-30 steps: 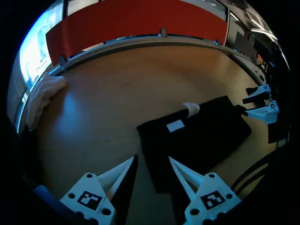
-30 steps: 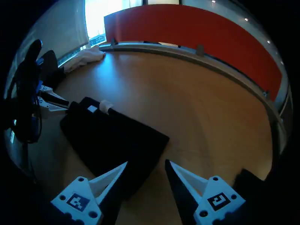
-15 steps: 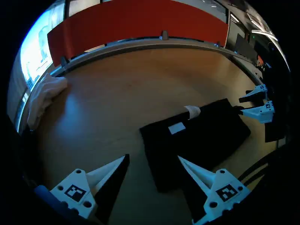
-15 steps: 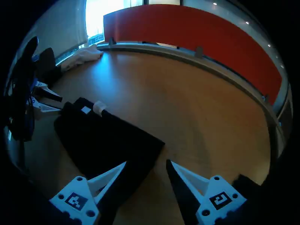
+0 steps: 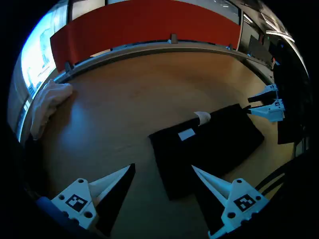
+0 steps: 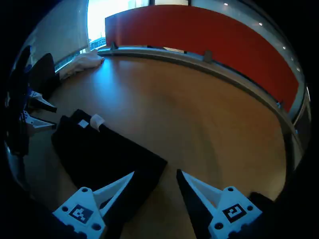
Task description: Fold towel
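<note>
Both agape and empty, left gripper (image 5: 163,165) and right gripper (image 6: 156,171) flank the towel (image 5: 211,139).

A broad wooden table (image 5: 131,95) held a black towel (image 5: 215,139), folded and lying flat, and a crumpled white cloth (image 5: 46,105) well apart from it near the table's edge.

Part of near edge of black towel (image 5: 207,139) hidden behind one finger of left gripper (image 5: 162,166). In right gripper view, near end of towel goes under finger of right gripper (image 6: 156,172). White patch (image 5: 186,134) on towel too small to tell. Pale lump (image 5: 202,118) at towel's far edge: cannot tell what. Lower end of white cloth (image 5: 48,103) lost in dark. Dark shape (image 6: 261,199) low in right gripper view: cannot tell what.
</note>
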The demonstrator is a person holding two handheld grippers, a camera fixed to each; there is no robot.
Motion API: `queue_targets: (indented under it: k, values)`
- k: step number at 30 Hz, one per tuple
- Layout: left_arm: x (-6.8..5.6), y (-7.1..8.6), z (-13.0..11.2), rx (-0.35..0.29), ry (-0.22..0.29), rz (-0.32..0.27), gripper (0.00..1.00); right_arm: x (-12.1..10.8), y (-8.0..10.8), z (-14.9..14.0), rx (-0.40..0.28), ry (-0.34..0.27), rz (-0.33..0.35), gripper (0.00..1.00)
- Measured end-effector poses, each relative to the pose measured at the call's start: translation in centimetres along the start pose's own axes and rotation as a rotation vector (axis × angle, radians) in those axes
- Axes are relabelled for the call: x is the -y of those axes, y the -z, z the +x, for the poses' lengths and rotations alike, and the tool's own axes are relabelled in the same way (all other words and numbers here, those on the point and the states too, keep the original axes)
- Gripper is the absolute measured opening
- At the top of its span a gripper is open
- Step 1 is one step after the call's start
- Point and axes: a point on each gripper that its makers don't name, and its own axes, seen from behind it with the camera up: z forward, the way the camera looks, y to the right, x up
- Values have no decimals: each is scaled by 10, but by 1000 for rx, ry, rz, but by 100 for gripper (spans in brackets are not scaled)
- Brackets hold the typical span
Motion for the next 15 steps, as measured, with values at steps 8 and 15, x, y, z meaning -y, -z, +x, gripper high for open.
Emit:
queue_targets:
  k: [8,15]
  values:
    - [-4,12,-3,-3,-12,-5,93,-7,-7,9,-3,-4,-16,71]
    - [-8,24,-7,-6,-5,-7,93,-15,-12,16,0,-8,-28,72]
